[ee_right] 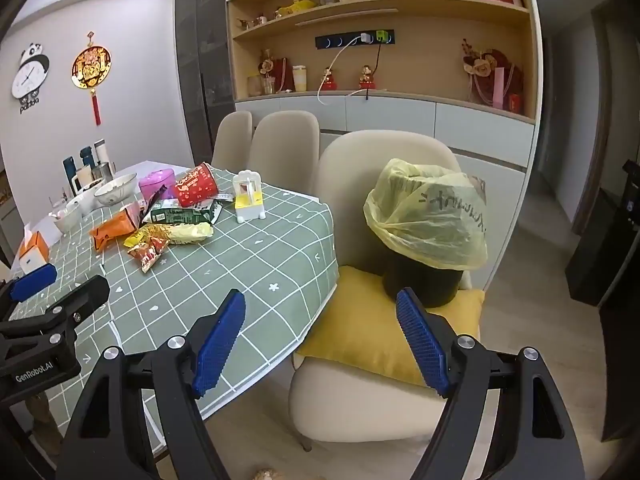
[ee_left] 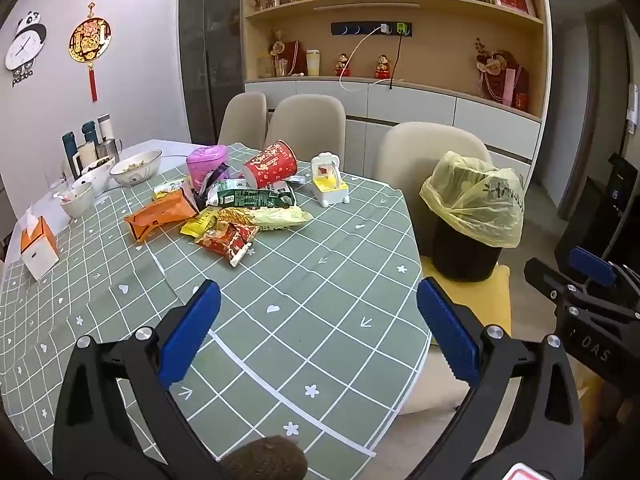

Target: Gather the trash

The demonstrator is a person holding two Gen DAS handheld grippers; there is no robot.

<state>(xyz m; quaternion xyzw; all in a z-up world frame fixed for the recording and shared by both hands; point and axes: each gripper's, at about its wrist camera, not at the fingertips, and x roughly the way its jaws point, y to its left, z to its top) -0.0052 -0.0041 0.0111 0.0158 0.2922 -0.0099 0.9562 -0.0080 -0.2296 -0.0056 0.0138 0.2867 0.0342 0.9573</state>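
1. The worktop (ee_left: 320, 280) is round and covered by a green checked cloth (ee_left: 248, 332).
2. A heap of wrappers (ee_left: 216, 216) lies near its middle, with an orange bag (ee_left: 160, 216) on the left side of the heap.
3. A red cup (ee_left: 272, 166) lies tipped beside a pink tub (ee_left: 206, 162).
4. A small white and yellow toy (ee_left: 330, 184) stands just right of the heap.
5. Bowls (ee_left: 136, 168) and a tissue box (ee_left: 38, 246) sit along the left edge.

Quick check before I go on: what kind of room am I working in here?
Most likely a home dining room: a table under a checked cloth with bowls and snack wrappers, padded chairs around it, and display shelves of ornaments behind.
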